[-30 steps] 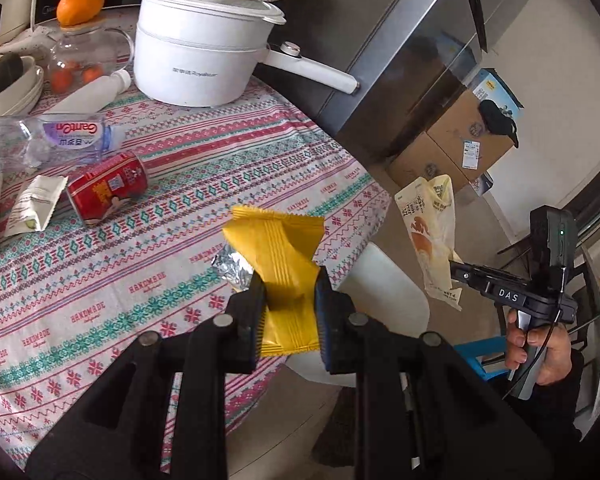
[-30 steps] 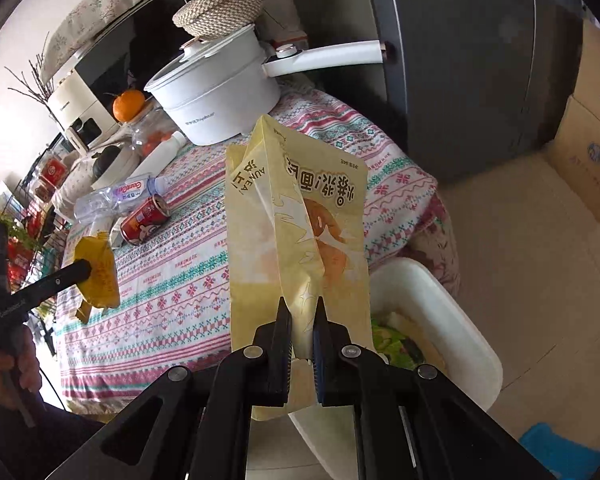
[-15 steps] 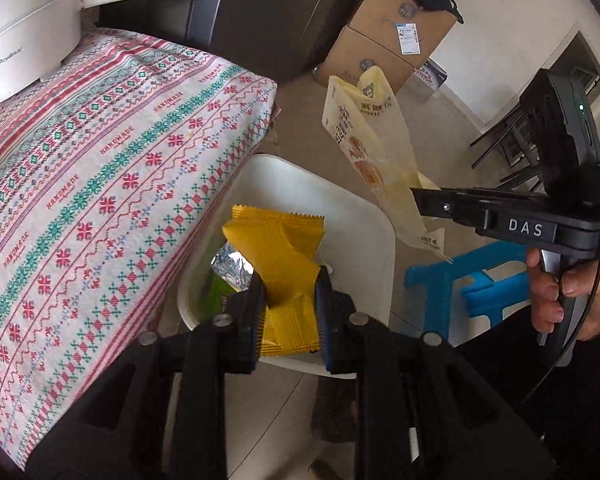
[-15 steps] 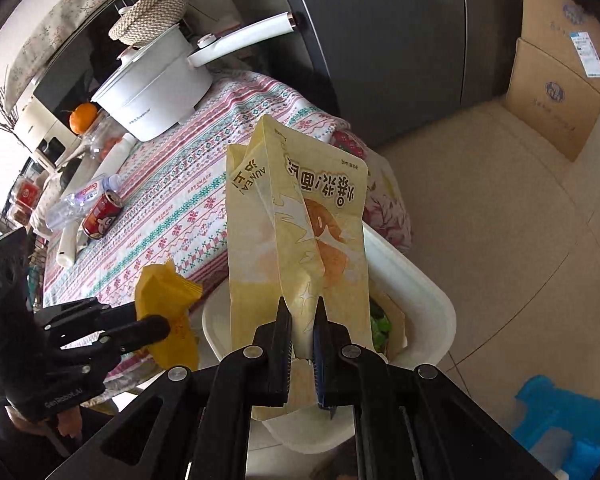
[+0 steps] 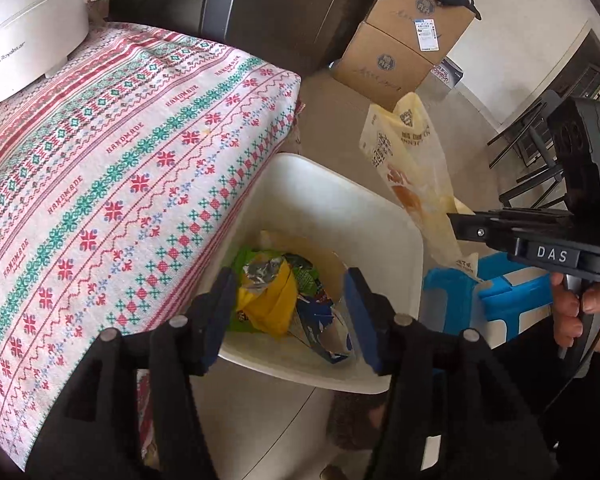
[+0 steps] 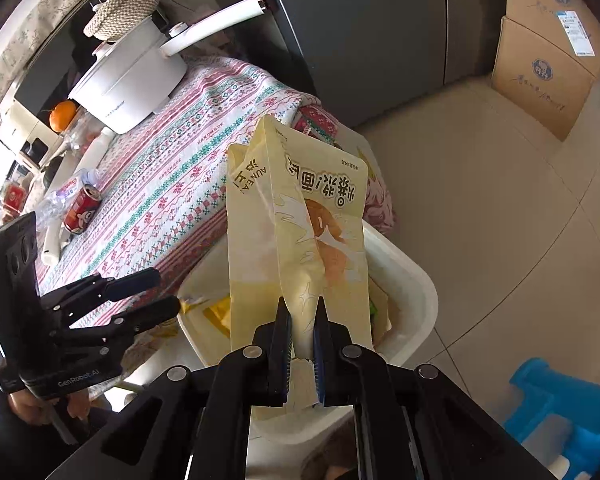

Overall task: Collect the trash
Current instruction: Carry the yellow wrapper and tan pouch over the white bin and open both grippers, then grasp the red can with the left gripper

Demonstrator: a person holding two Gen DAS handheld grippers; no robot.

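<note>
Left gripper (image 5: 290, 314): jaws spread, empty, above white trash bin (image 5: 380, 216). Yellow snack wrapper (image 5: 266, 306): inside bin among other wrappers. Right gripper (image 6: 302, 338): pinching pale yellow snack bag (image 6: 300, 224) over bin, beside patterned tablecloth (image 5: 100, 168).

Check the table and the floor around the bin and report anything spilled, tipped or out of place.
A red drink can lies on its side on the patterned tablecloth, next to a crumpled clear plastic bottle. Both look like trash not yet collected. No spill shows on the floor around the white bin.
</note>
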